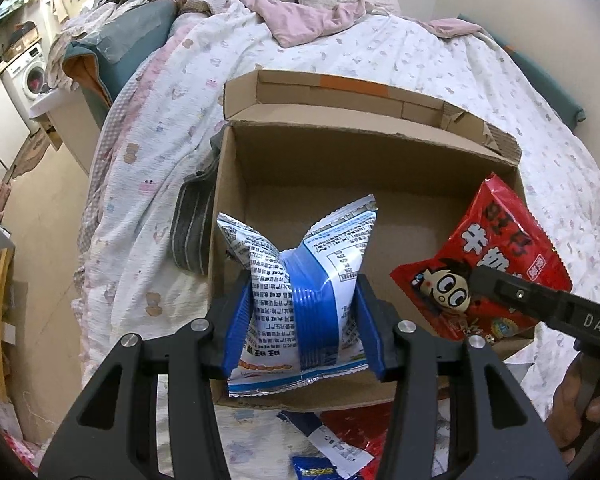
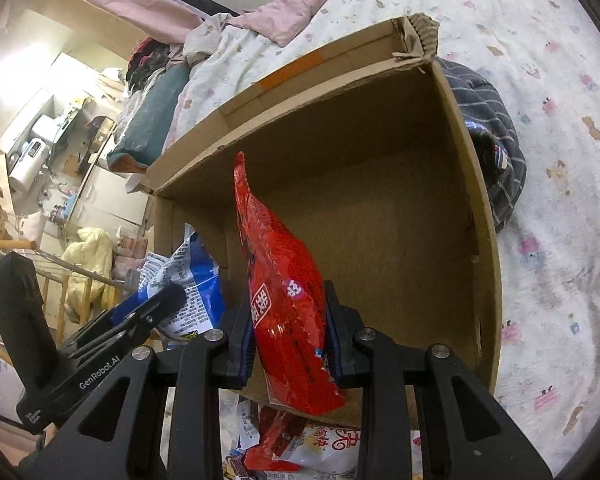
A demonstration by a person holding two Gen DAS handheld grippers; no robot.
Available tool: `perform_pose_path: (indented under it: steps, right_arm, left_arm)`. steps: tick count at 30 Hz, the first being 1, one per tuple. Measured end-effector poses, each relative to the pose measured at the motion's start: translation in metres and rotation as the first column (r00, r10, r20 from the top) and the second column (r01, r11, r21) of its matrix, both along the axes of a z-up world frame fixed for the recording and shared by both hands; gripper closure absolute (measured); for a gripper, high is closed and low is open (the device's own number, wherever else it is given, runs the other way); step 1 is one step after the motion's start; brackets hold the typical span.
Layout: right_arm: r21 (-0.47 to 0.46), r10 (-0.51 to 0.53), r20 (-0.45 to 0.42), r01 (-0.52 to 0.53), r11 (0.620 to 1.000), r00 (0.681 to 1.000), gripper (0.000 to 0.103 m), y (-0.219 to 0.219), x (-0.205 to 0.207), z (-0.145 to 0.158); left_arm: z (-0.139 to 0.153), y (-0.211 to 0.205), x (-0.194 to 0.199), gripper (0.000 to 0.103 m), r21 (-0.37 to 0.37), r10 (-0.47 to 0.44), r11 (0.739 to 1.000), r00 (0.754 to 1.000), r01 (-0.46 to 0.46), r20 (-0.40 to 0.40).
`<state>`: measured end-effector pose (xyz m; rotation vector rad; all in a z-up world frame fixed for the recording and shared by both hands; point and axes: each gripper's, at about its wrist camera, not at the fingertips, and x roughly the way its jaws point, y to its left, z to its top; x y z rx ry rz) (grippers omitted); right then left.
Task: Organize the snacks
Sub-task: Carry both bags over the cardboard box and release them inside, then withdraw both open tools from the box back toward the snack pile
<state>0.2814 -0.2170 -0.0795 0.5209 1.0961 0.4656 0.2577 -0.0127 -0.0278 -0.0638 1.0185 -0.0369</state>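
Note:
An open cardboard box [image 1: 380, 160] lies on the bed; it also shows in the right wrist view [image 2: 380, 128]. My left gripper [image 1: 304, 320] is shut on a blue and white snack bag [image 1: 300, 280] and holds it over the box's near left part. My right gripper [image 2: 288, 332] is shut on a red snack bag [image 2: 284, 280], held edge-on over the box's near edge. The red bag [image 1: 488, 256] shows at the right in the left wrist view. The blue bag [image 2: 192, 284] shows at the left in the right wrist view.
More snack bags [image 1: 340, 444] lie on the quilt in front of the box [image 2: 300, 440]. A dark striped cloth [image 2: 488, 140] lies against the box's side. A floral quilt [image 1: 340, 52] covers the bed, with pillows at the far end. The bed's edge drops to the floor at the left.

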Motion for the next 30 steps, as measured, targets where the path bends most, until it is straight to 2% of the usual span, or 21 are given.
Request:
perform_pose_path:
  steps: [11,13,18,19,21,24,30]
  right_arm:
    - [-0.033,-0.014,0.016,0.015,0.999,1.000,0.070,-0.004,-0.004,0.005]
    - [-0.046,-0.007,0.030,0.008,0.999,1.000,0.070,-0.002,-0.006,0.007]
    - [-0.088,0.020,0.076,-0.013,0.996,0.997,0.068,0.005,-0.011,0.015]
    - [-0.093,0.020,0.082,-0.013,0.996,0.996,0.064,0.005,-0.011,0.016]
    - [-0.107,0.006,0.098,0.004,0.994,0.995,0.030,0.004,-0.012,0.018]
    - [-0.107,-0.021,0.125,0.035,0.994,0.992,0.011,0.001,-0.013,0.023]
    - [-0.117,-0.014,0.154,0.032,0.993,0.988,0.010,-0.001,-0.013,0.029]
  left_arm:
    - [-0.002,-0.005,-0.001,0.056,0.021,-0.003,1.000,1.000,0.003,0.006]
    - [-0.001,-0.005,-0.002,0.051,0.011,-0.005,1.000,1.000,0.005,0.008]
    - [0.004,-0.003,-0.005,0.026,0.015,0.003,1.000,0.999,-0.003,0.036]
    - [0.005,-0.002,-0.005,0.023,0.009,0.006,1.000,0.999,-0.007,0.039]
    - [0.006,0.000,-0.006,0.019,-0.004,0.015,1.000,0.999,-0.014,0.041]
    - [0.007,0.003,-0.006,0.019,-0.023,0.030,0.999,0.999,-0.030,0.043]
    - [0.009,0.002,-0.007,0.019,-0.001,0.029,1.000,0.998,-0.029,0.052]
